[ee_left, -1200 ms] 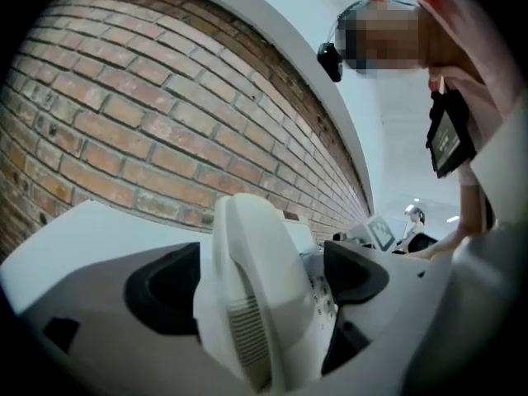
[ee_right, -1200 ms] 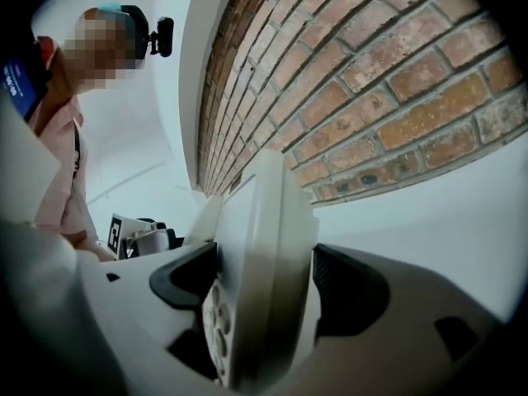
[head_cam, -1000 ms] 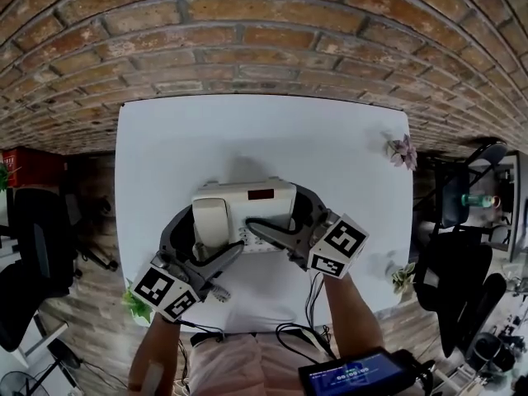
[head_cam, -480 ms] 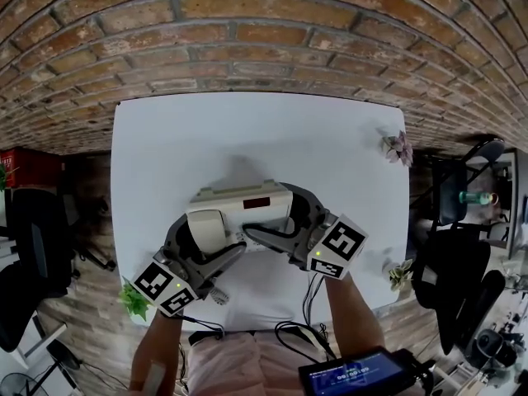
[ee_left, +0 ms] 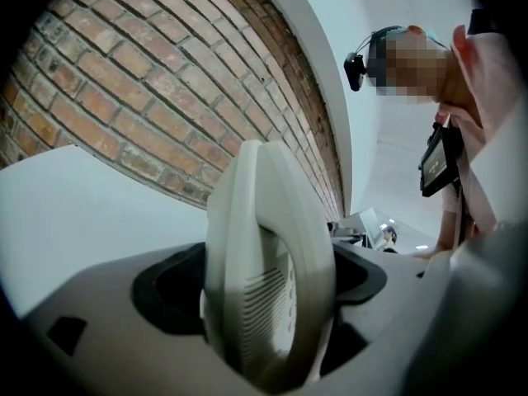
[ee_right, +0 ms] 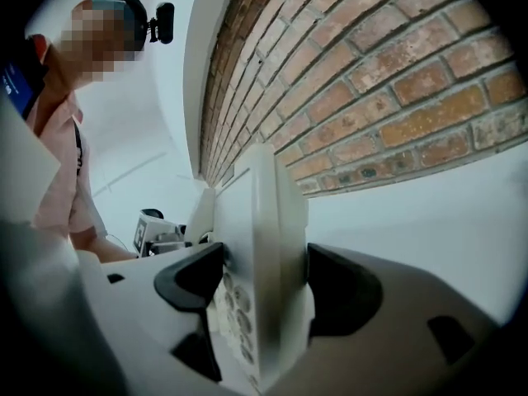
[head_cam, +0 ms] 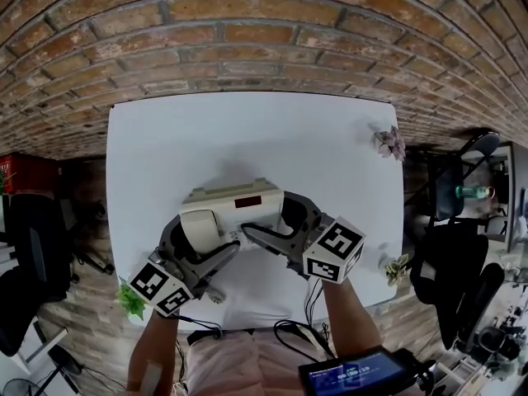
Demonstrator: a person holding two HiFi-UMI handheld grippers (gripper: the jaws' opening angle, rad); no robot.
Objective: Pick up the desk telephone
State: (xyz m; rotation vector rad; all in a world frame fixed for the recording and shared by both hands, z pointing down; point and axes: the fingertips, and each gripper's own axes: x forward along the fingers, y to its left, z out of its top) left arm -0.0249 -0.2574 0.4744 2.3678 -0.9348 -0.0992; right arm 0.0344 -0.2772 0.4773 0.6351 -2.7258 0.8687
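Observation:
A cream desk telephone [head_cam: 235, 206] with a handset on its left side and a dark display sits low over the white table [head_cam: 247, 139], tilted so its back edge shows. My left gripper [head_cam: 202, 236] is shut across the handset end; in the left gripper view the handset [ee_left: 247, 221] fills the gap of the left gripper [ee_left: 268, 295], with both dark pads against it. My right gripper [head_cam: 276, 221] spans the keypad end. In the right gripper view the phone body [ee_right: 260, 213] stands between the jaws of the right gripper [ee_right: 260, 291], which are closing, pads on both faces.
A brick wall [head_cam: 247, 40] runs behind the table. Small potted plants stand at the right edge [head_cam: 384, 143], the near right corner [head_cam: 396, 266] and the near left corner [head_cam: 130, 299]. Cables [head_cam: 307, 304] hang off the near edge. Office chairs [head_cam: 450, 262] flank the table.
The telephone has tipped up so its back edge shows, and it has drifted slightly left with both grippers. The right jaws have drawn in on it.

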